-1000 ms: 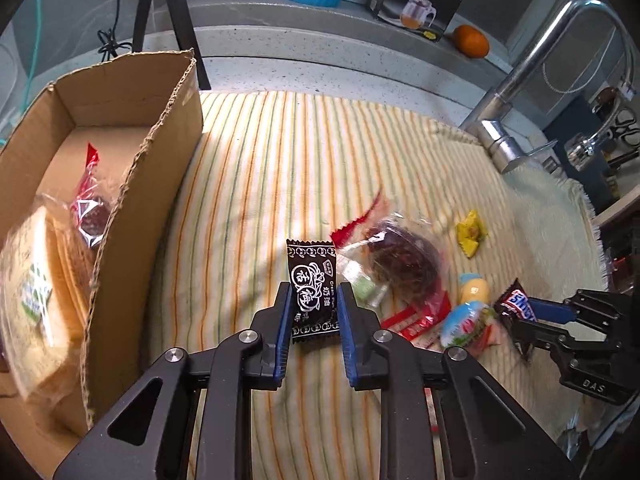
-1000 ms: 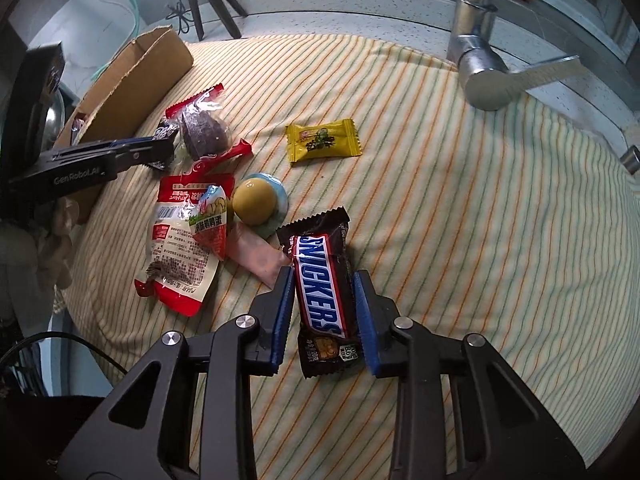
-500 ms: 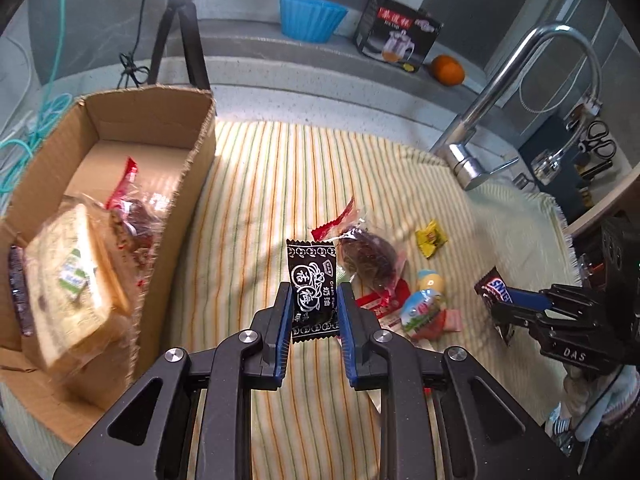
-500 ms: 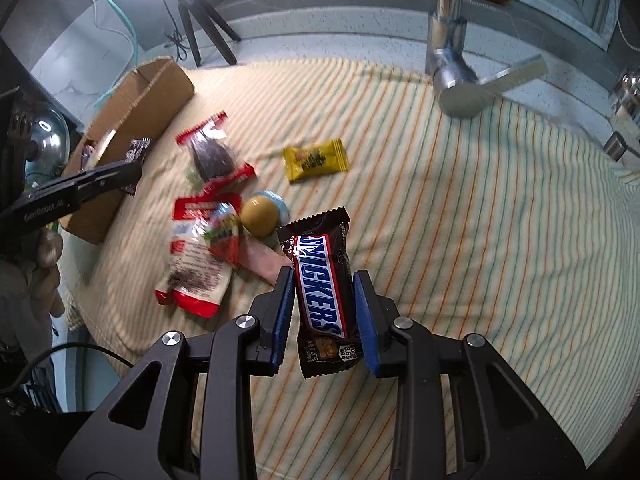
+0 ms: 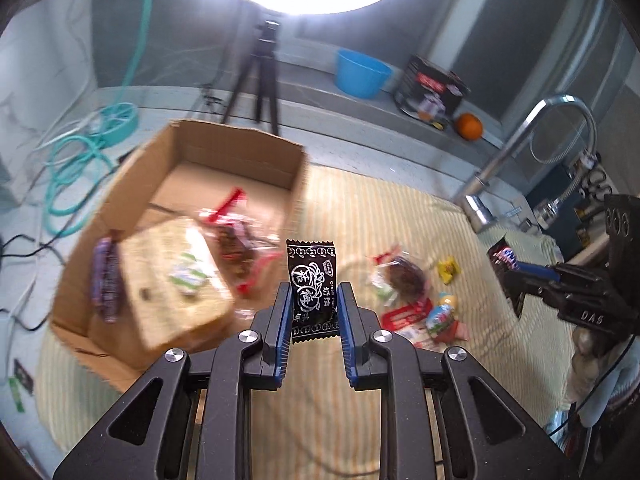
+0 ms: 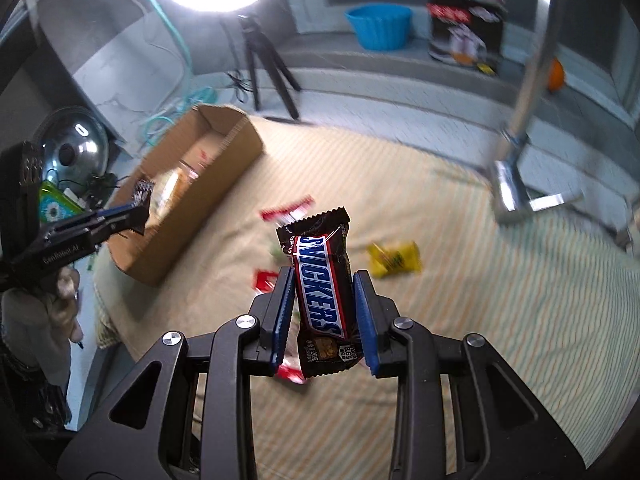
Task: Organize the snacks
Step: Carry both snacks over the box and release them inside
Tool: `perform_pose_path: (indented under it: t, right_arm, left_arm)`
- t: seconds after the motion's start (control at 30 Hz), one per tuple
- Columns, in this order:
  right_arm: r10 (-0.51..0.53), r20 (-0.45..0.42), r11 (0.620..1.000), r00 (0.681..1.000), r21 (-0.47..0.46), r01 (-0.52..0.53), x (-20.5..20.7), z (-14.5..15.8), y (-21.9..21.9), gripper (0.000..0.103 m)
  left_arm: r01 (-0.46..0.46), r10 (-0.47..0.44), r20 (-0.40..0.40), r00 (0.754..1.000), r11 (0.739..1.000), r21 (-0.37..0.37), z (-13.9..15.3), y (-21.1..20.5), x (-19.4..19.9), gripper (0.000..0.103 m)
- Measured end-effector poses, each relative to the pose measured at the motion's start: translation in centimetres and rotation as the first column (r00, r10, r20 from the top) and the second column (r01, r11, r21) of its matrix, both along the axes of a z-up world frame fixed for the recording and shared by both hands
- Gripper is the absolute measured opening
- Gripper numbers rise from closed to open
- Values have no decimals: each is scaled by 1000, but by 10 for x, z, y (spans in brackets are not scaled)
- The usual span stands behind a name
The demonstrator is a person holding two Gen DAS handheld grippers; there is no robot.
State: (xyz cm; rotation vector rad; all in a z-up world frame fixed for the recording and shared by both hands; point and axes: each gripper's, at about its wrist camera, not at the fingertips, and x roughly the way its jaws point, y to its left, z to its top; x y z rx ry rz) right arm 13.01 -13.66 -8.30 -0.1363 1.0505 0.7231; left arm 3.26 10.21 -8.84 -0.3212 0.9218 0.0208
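Observation:
My left gripper (image 5: 312, 312) is shut on a black plum-candy packet (image 5: 311, 280) and holds it well above the striped cloth (image 5: 360, 216), next to the open cardboard box (image 5: 236, 148). The box holds a bread pack (image 5: 176, 280) and several wrapped snacks. My right gripper (image 6: 322, 304) is shut on a Snickers bar (image 6: 320, 284), also raised above the cloth. It also shows in the left wrist view (image 5: 520, 270). Loose snacks lie on the cloth: a yellow candy (image 6: 394, 262), a dark plum bag (image 5: 404, 276) and a red packet (image 5: 404, 320).
A chrome faucet (image 5: 516, 152) rises at the right. A tripod (image 5: 260, 80) with a bright ring light stands behind the box. A blue basin (image 5: 362, 74), a black carton (image 5: 434, 90) and an orange (image 5: 470, 126) sit on the back ledge.
Both grippers have risen high above the cloth with their snacks still held. The left one has shifted toward the box, which now shows fully.

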Motion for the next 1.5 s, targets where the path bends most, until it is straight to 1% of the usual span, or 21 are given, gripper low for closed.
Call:
perform_pose_path:
  t: [0.17, 0.27, 0.47, 0.6, 0.73, 0.93, 1.07, 1.1, 1.13, 1.17, 1.2, 1.23, 1.27, 1.5]
  right_arm:
    - [67, 41, 998, 997, 13, -67, 7, 14, 47, 31]
    - [116, 60, 993, 991, 14, -117, 7, 21, 77, 31]
    - [196, 64, 980, 978, 18, -198, 10, 27, 132, 31]
    - [249, 57, 968, 967, 11, -250, 8, 24, 166, 31]
    - [279, 38, 960, 959, 7, -280, 9, 18, 190, 31]
    - [301, 4, 954, 954, -3, -301, 10, 5, 215, 31]
    - [307, 7, 951, 952, -14, -307, 9, 1, 222, 32]
    - [308, 11, 951, 951, -15, -308, 9, 2, 223, 36]
    - [307, 15, 952, 952, -17, -307, 9, 3, 223, 53]
    - [304, 24, 953, 952, -14, -304, 9, 5, 223, 63]
    - [297, 41, 955, 954, -7, -297, 8, 9, 221, 76]
    - [291, 57, 957, 955, 4, -292, 8, 13, 218, 78]
    - [291, 59, 956, 955, 14, -293, 8, 16, 216, 78]
    - [257, 72, 965, 964, 36, -260, 12, 29, 194, 78]
  left_arm:
    - [-79, 79, 4, 997, 997, 8, 1, 32, -14, 20]
    - [-107, 107, 1, 994, 994, 13, -1, 46, -21, 20]
    - [-147, 148, -18, 989, 989, 22, -10, 65, -29, 20]
    - [-151, 152, -29, 988, 988, 29, -14, 71, -31, 20]
    - [-144, 145, -34, 989, 989, 26, -16, 73, -33, 20]
    - [-132, 133, -41, 990, 991, 20, -19, 72, -33, 20]
    - [-127, 127, -34, 991, 992, 14, -18, 73, -32, 20]
    - [-129, 130, -32, 991, 992, 16, -17, 73, -32, 21]
    - [-138, 138, -30, 990, 990, 20, -16, 73, -32, 23]
    - [-144, 144, -28, 989, 989, 19, -15, 74, -32, 27]
    - [-150, 150, -25, 988, 989, 17, -14, 75, -33, 38]
    - [-161, 161, -23, 987, 987, 17, -13, 76, -33, 50]
    - [-173, 173, -15, 985, 985, 16, -11, 77, -34, 51]
    - [-165, 165, 6, 986, 986, 18, -4, 71, -36, 51]
